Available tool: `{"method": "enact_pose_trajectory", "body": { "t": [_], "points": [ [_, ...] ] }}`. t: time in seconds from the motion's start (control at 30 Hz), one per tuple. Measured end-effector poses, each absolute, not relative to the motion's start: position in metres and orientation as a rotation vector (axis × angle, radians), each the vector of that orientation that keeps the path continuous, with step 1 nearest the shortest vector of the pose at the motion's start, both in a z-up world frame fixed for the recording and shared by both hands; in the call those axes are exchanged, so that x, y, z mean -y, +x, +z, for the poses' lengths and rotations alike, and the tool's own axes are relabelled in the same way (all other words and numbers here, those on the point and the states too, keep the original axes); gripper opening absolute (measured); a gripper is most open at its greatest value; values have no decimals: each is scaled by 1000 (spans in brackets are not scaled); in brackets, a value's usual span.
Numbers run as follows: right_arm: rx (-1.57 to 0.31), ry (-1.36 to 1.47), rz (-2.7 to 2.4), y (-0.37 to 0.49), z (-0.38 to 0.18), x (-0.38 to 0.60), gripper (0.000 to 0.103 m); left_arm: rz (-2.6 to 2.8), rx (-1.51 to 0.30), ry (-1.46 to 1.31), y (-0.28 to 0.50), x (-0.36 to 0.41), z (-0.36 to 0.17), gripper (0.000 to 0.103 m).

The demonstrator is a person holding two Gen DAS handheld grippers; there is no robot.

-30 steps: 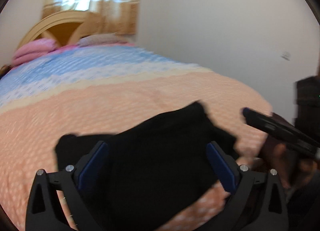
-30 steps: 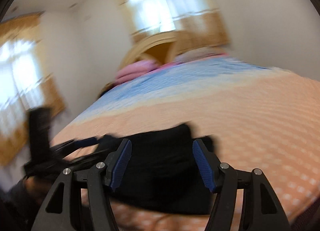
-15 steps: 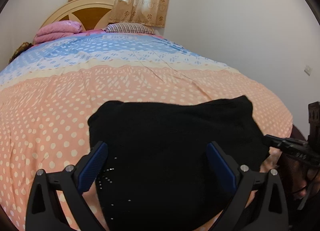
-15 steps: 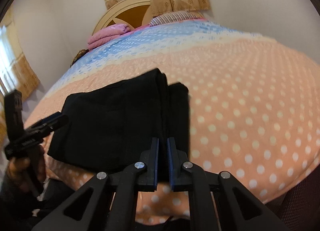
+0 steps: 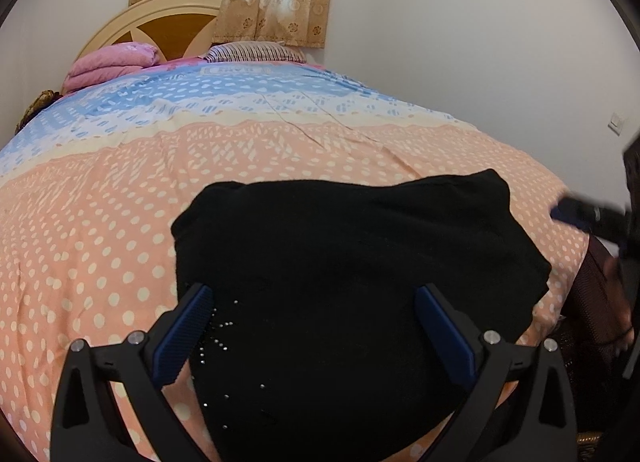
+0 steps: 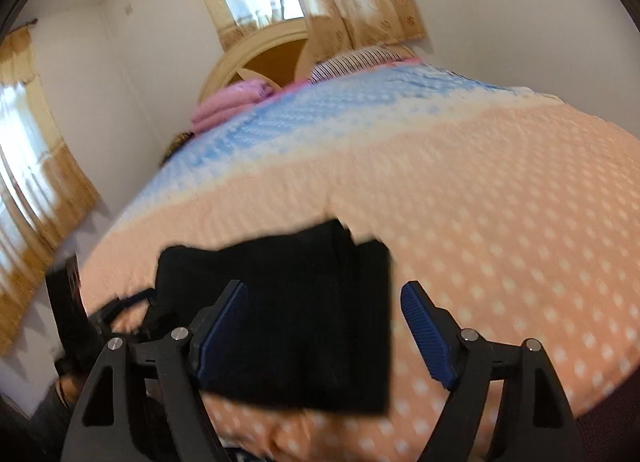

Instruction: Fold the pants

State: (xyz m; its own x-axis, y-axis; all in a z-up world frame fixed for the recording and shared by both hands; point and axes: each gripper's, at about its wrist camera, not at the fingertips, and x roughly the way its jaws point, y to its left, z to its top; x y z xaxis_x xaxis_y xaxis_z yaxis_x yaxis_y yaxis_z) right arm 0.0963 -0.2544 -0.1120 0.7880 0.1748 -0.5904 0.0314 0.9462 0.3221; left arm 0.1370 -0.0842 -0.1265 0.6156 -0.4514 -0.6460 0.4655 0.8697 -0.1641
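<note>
Both grippers' fingers stand apart, the right gripper (image 6: 324, 336) opening with nothing clamped, the left gripper (image 5: 316, 336) empty above the pants (image 5: 352, 294), which lie folded compactly at lower centre on the bed (image 5: 100, 222), so little seems left.

The left gripper (image 5: 314, 326) pointed downward with its jaws spread wide and nothing pinched between the blue pads (image 5: 182, 332). The right gripper (image 6: 324, 332) also angled down, its jaws opening, pads clear of any grip. A hand (image 5: 618, 302) showed at the right edge.
</note>
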Motion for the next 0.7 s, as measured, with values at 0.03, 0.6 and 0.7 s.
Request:
{"method": "enact_pose_trajectory", "body": {
  "t": [0.03, 0.6, 0.7],
  "points": [
    [-681, 317, 79, 107, -114, 252, 80, -528, -738, 23, 136, 84, -126, 103],
    [-725, 248, 37, 115, -122, 244, 9, -529, -752, 17, 137, 81, -126, 103],
    [-732, 271, -9, 112, -123, 254, 9, -527, -751, 21, 138, 80, -126, 103]
  ]
}}
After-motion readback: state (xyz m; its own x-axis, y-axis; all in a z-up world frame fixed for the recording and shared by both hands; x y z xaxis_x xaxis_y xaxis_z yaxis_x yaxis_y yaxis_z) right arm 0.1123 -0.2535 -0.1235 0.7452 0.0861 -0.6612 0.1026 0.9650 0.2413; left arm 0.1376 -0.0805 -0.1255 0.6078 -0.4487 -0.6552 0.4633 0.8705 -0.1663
